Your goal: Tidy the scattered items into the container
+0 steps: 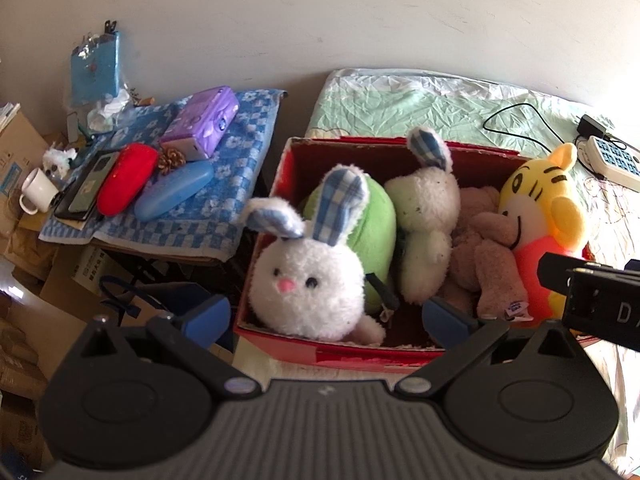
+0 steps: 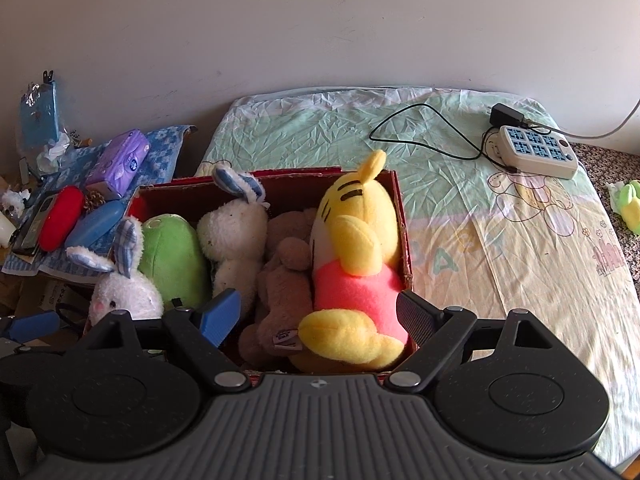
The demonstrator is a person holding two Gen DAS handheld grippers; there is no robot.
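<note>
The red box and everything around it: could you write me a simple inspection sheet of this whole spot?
Surface: bed sheet, crumpled, cartoon print.
Job's things: red box on the bed, holding a white bunny, green plush, second white plush, brown bear and yellow tiger.
Clutter: side table with blue checked cloth, purple tissue pack, red case, blue case, phone, mug.
Tools: left tool open; right tool open, jaws either side of the tiger.
Cables: black cord to a power strip.
Surroundings: plain wall, cardboard boxes.
</note>
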